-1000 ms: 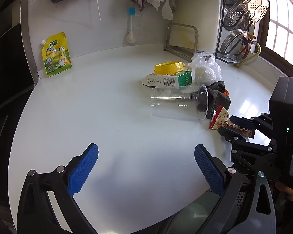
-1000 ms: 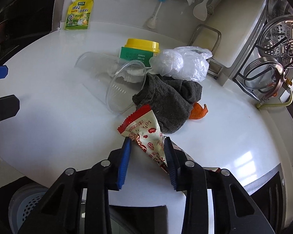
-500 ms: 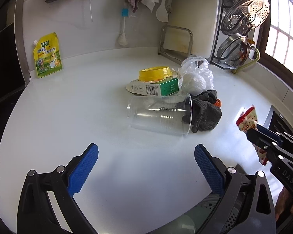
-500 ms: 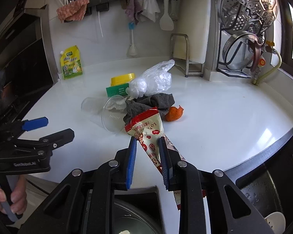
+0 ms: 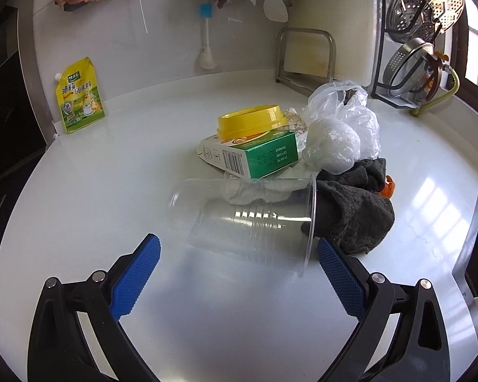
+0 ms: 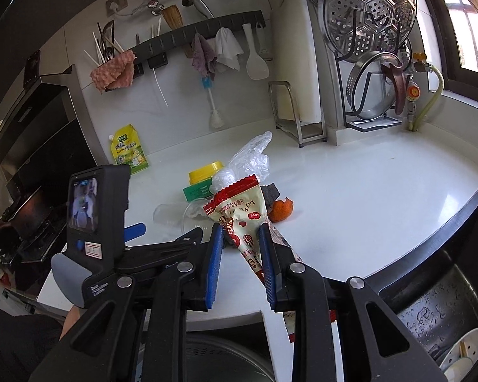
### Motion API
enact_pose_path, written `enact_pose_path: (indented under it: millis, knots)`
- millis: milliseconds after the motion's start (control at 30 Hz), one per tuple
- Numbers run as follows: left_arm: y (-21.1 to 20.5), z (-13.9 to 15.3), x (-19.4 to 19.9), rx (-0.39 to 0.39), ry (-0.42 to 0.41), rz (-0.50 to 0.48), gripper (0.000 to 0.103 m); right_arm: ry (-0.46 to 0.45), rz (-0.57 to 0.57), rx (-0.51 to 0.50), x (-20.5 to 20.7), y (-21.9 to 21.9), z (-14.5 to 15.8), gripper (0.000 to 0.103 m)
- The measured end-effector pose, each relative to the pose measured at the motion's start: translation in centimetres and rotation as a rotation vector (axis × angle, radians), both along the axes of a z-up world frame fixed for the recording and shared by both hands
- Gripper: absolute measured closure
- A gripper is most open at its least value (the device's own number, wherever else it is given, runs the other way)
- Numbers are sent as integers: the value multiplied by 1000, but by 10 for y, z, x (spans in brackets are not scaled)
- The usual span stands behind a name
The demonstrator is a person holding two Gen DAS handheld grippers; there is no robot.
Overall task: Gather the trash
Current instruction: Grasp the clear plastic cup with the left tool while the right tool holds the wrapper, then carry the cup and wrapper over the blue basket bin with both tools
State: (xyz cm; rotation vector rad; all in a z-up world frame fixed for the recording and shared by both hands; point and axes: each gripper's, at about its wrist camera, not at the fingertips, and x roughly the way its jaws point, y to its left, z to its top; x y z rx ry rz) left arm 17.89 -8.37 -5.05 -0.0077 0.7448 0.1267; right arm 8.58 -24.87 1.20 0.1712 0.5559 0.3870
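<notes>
My right gripper is shut on a red and cream snack wrapper and holds it up over the counter's front edge. My left gripper is open, its blue fingers on either side of a clear plastic cup that lies on its side. Behind the cup lie a green and white carton, a yellow lid, a crumpled clear plastic bag, a grey cloth and an orange peel. The pile also shows in the right wrist view, with the peel beside the cloth.
A yellow seasoning pouch leans on the back wall. A cutting board rack and a steamer rack stand at the back right. A bin opening lies below the right gripper, a sink to its right.
The left gripper has moved forward so its fingers now flank the clear cup. The right gripper has lifted the snack wrapper higher and drawn back over the counter edge.
</notes>
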Motion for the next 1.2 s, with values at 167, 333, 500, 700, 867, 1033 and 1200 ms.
enact_pose_path:
  millis: [167,333,500,700,867,1033,1200]
  knots:
    - [-3,-4,13,40,20,38,6,7,-6,18,0,-3,0,80]
    - [-1,-3,19,39,8,50,8,-3,-4,13,-2,-2,1,80]
    - [5,-7,24,-8,39,45,30,-2,1,13,-1,-1,1,80]
    - [15,-4,18,-36,44,18,74,1,3,7,-1,0,0,80]
    - [31,-5,9,-82,43,-15,95,7,4,2,0,2,-2,80]
    - [44,3,-9,-87,11,-46,97,18,8,-13,-1,6,-6,80]
    - [52,14,-33,-87,-15,-95,97,42,6,-24,-8,11,-13,80]
